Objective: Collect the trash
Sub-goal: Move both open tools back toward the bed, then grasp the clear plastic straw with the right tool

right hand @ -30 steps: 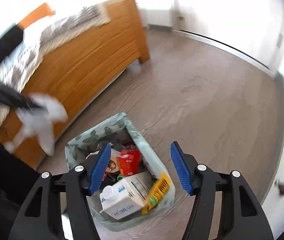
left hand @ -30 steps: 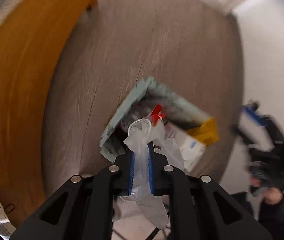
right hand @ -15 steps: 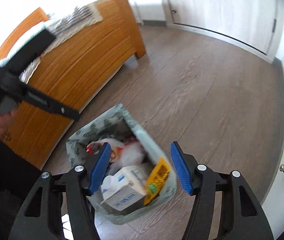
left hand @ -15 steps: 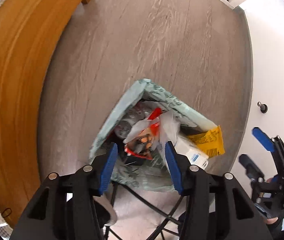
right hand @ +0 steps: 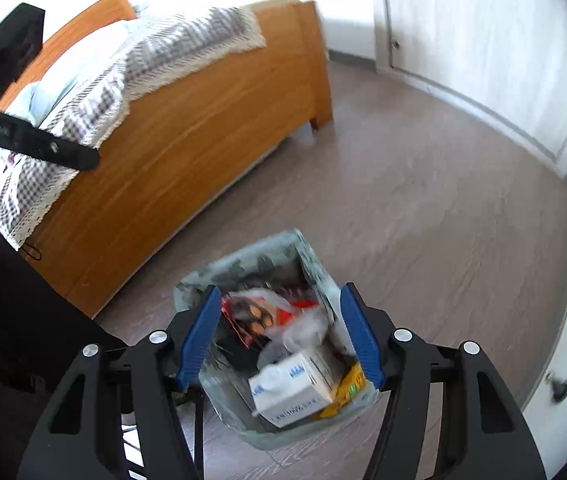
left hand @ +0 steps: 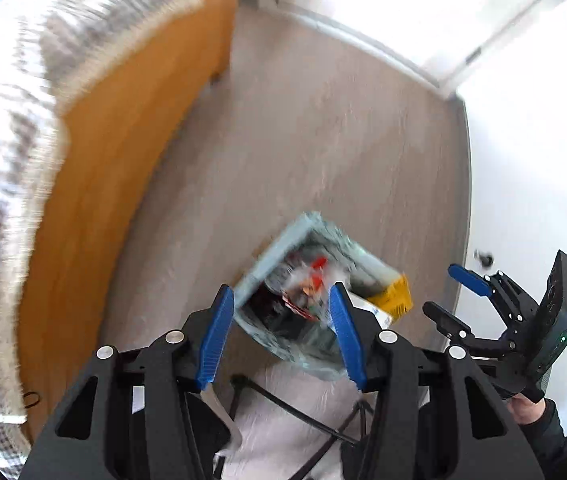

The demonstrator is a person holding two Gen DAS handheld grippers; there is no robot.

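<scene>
A pale green patterned trash bin (left hand: 279, 244) stands on the floor, full of trash; it also shows in the right wrist view (right hand: 243, 260). On top lie a crumpled clear plastic bag (right hand: 283, 316), a red snack wrapper (right hand: 249, 316), a white milk carton (right hand: 295, 388) and a yellow packet (left hand: 393, 300). My left gripper (left hand: 279, 340) is open and empty above the bin. My right gripper (right hand: 279, 336) is open and empty above the bin; it also shows at the right of the left wrist view (left hand: 451, 292).
A wooden bed (right hand: 187, 136) with a checked blanket (right hand: 123, 68) stands left of the bin. Grey wood floor (right hand: 423, 200) spreads beyond. White wall and door (right hand: 483, 40) close the far side. A black stand's legs (left hand: 295, 404) lie below the bin.
My left gripper opened and let the plastic bag drop into the bin, then rose and tilted up toward the bed. The right gripper stayed open above the bin.
</scene>
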